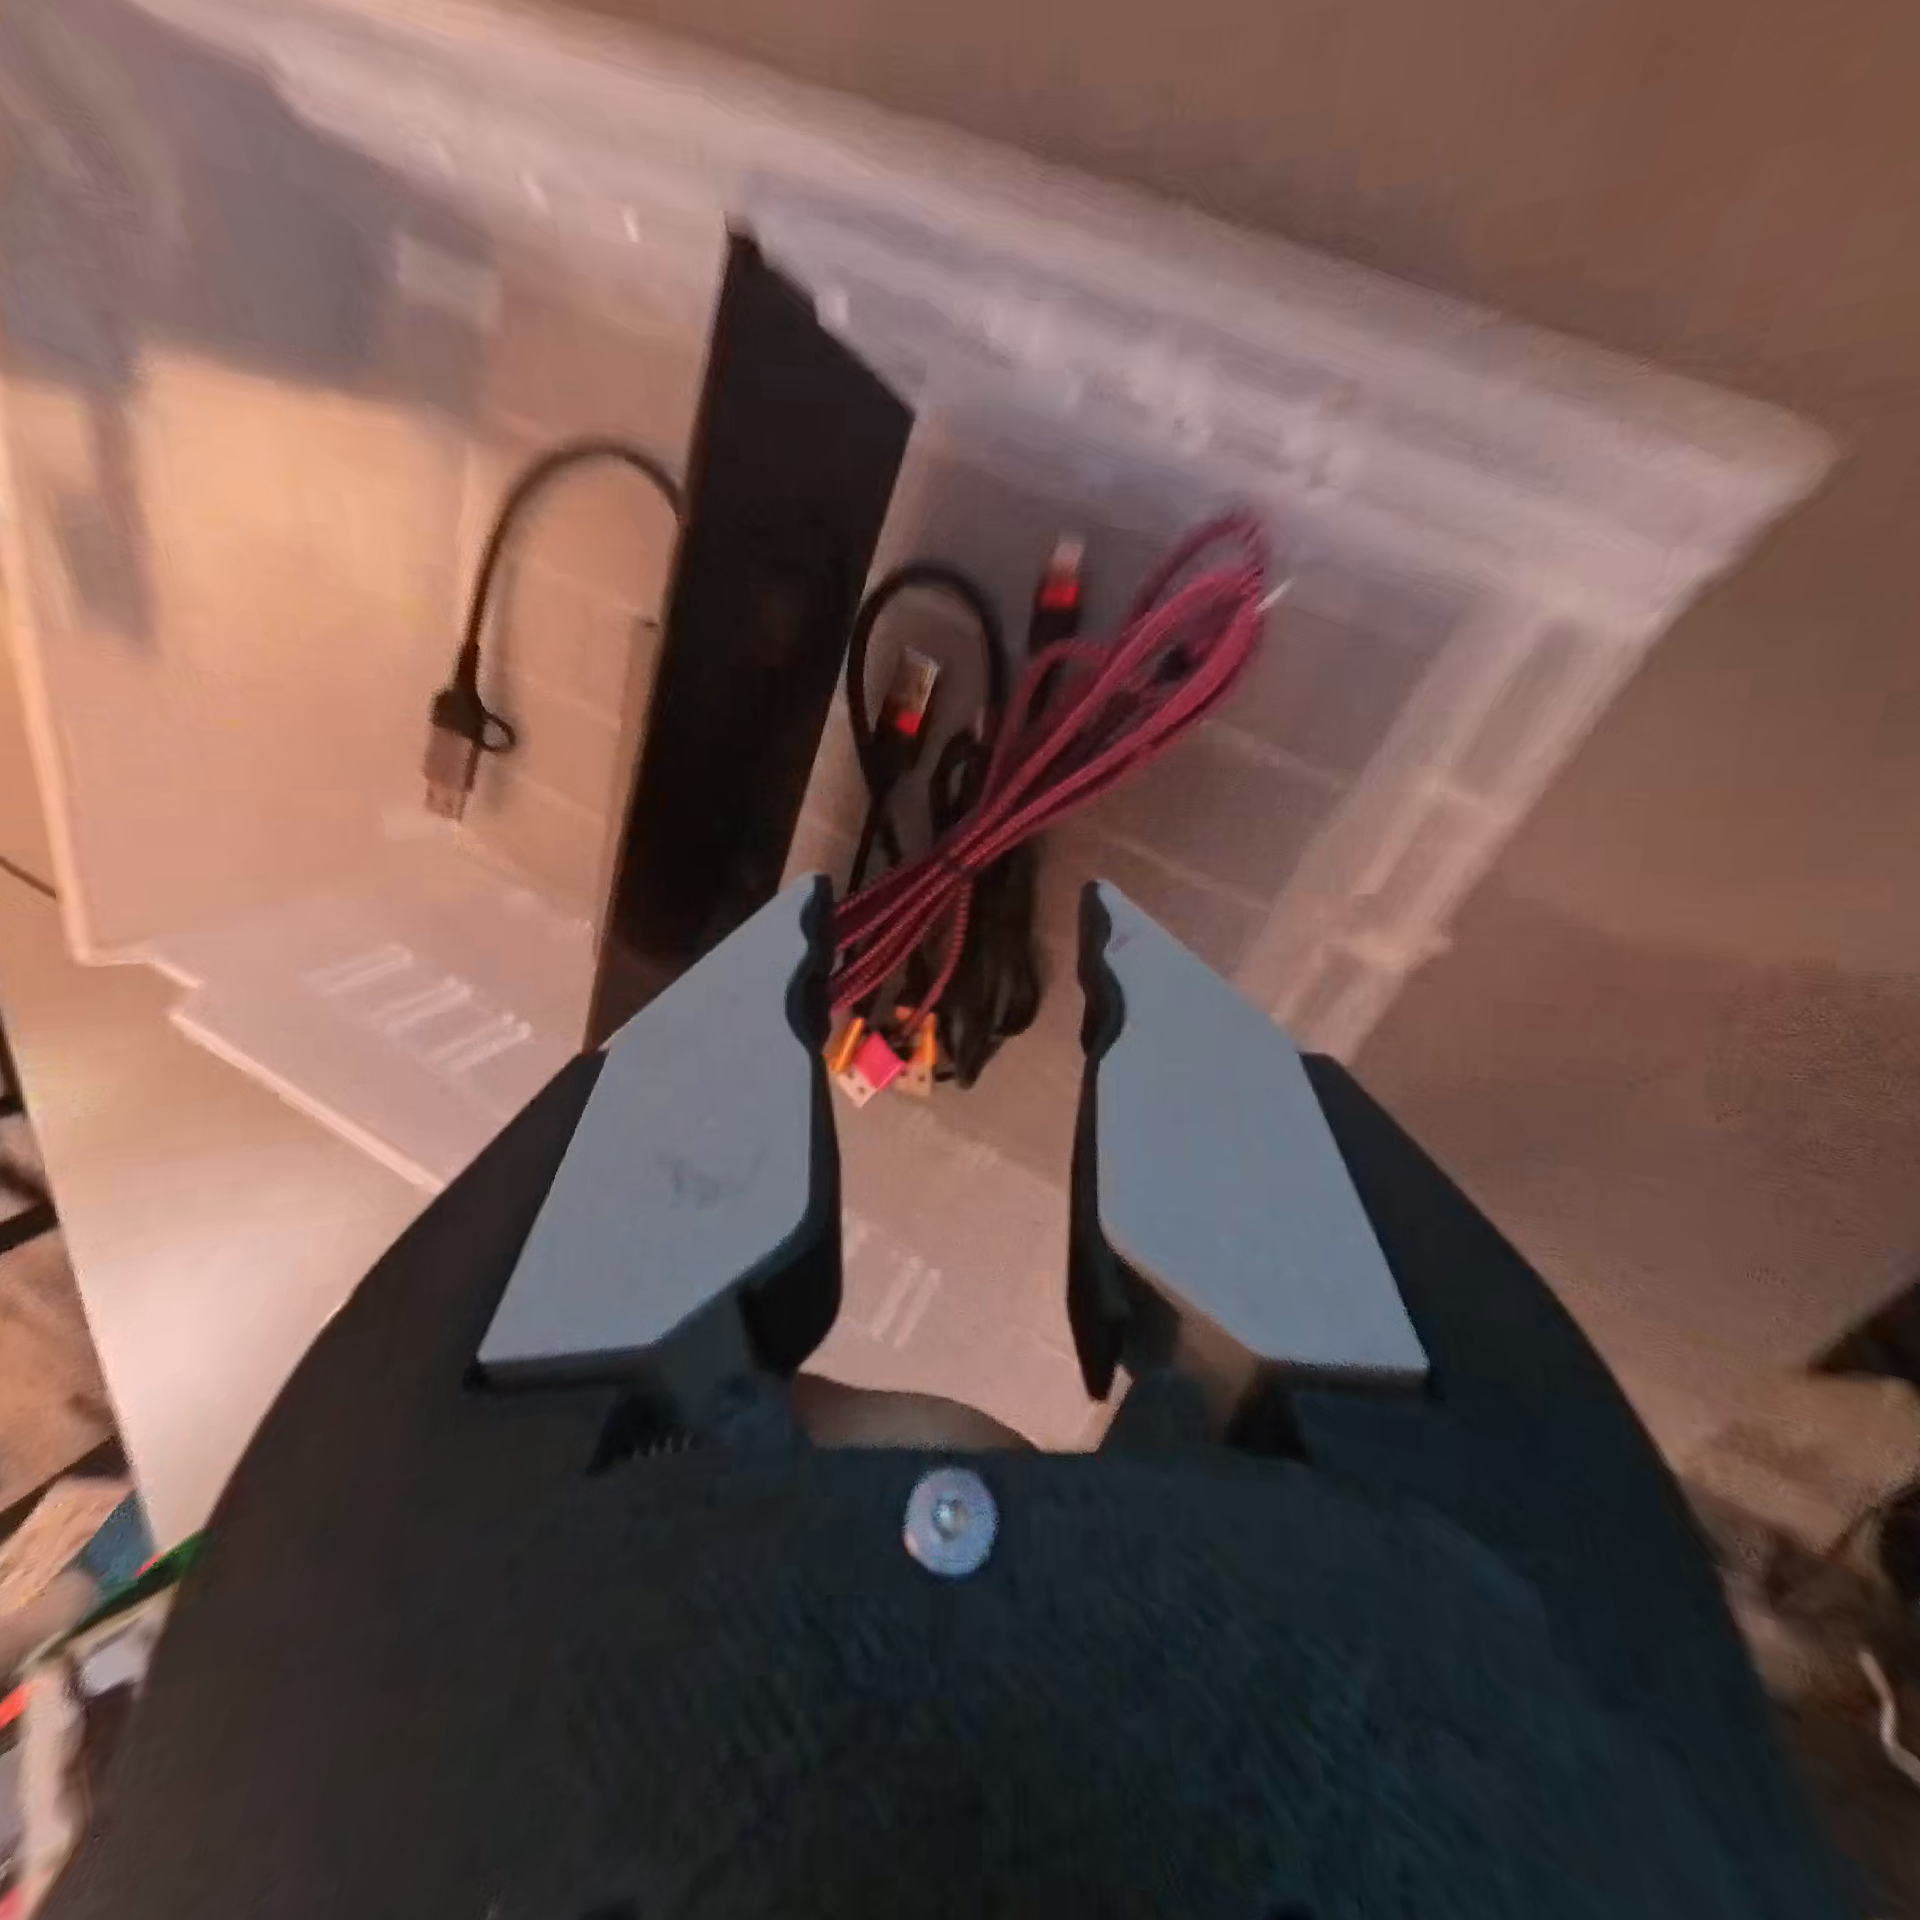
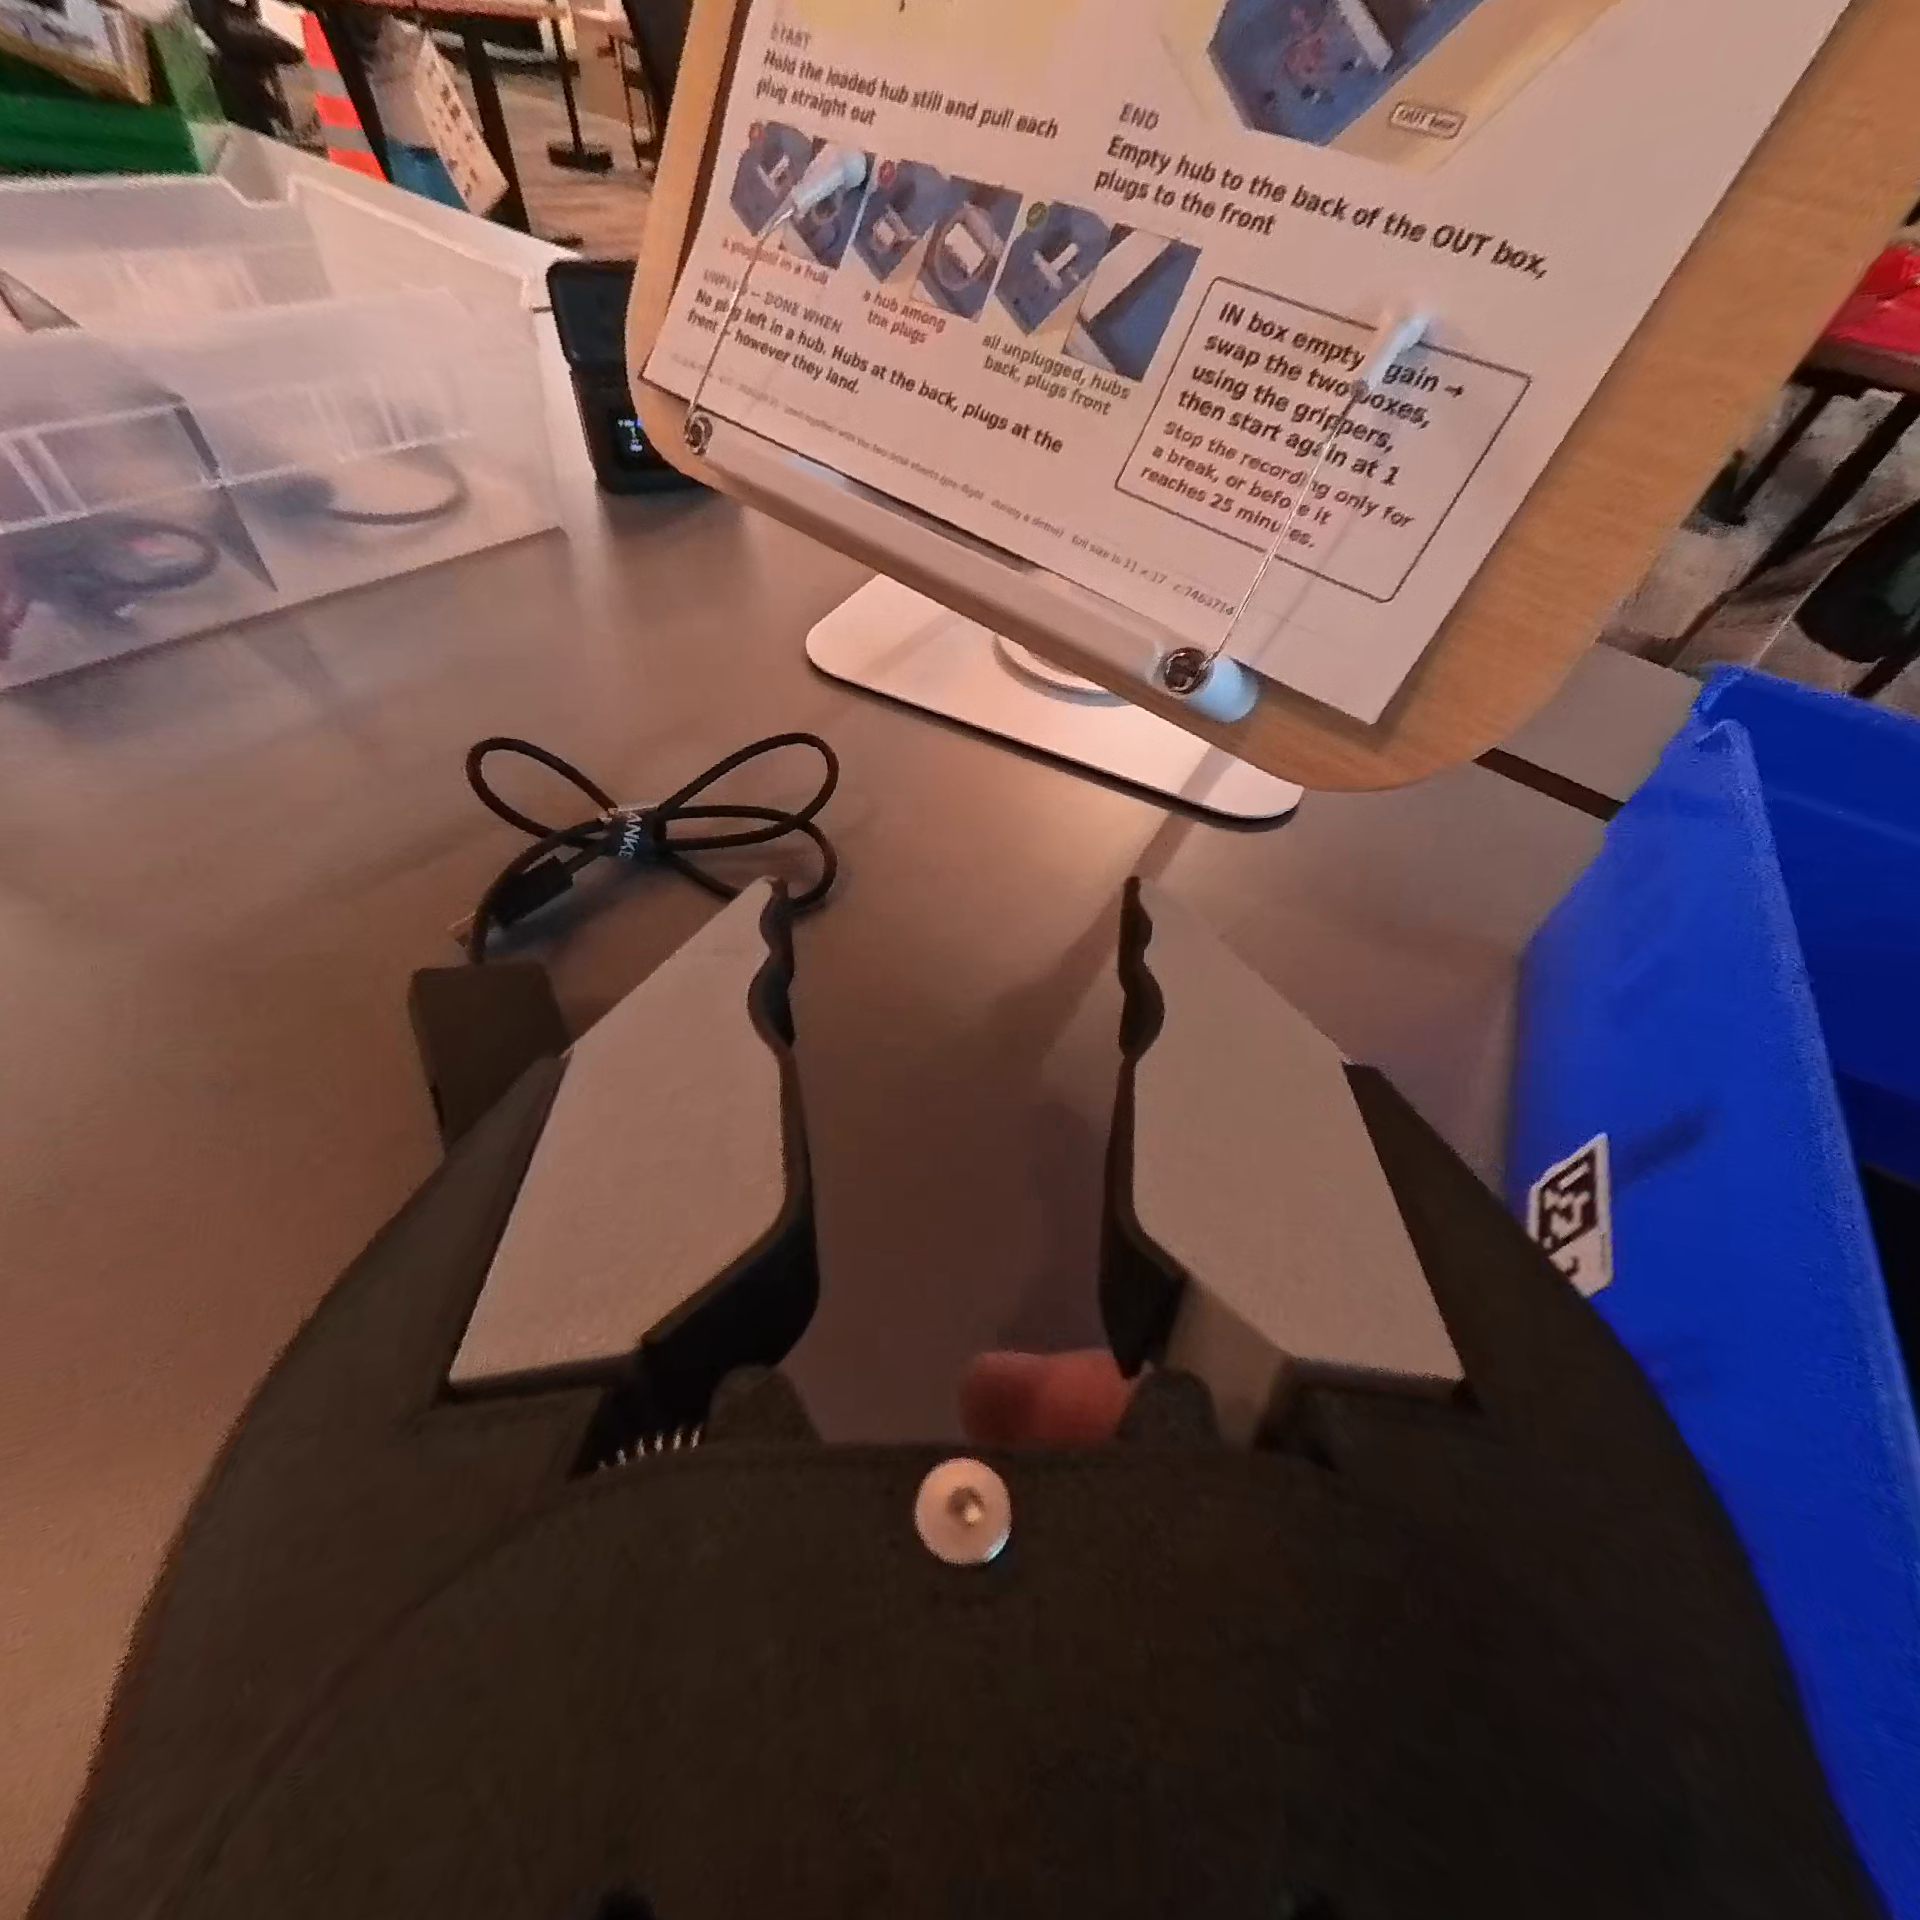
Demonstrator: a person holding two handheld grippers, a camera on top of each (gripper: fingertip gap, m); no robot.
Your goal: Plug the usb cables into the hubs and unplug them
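In the left wrist view, my left gripper is open and empty, hovering above a clear plastic box. Inside the box lies a bundle of red braided USB cables with black cables and orange-red plugs, right below my fingertips. A black divider stands upright in the box; left of it lies a short black cable with a plug. In the right wrist view, my right gripper is open and empty above the grey table. A coiled black USB cable lies just beyond its left finger.
A wooden stand holding a printed instruction sheet rises close ahead of my right gripper. A blue bin is at the right. The clear box sits at the far left, and a small black device stands behind it. There is about 45 cm between the tips of the two grippers.
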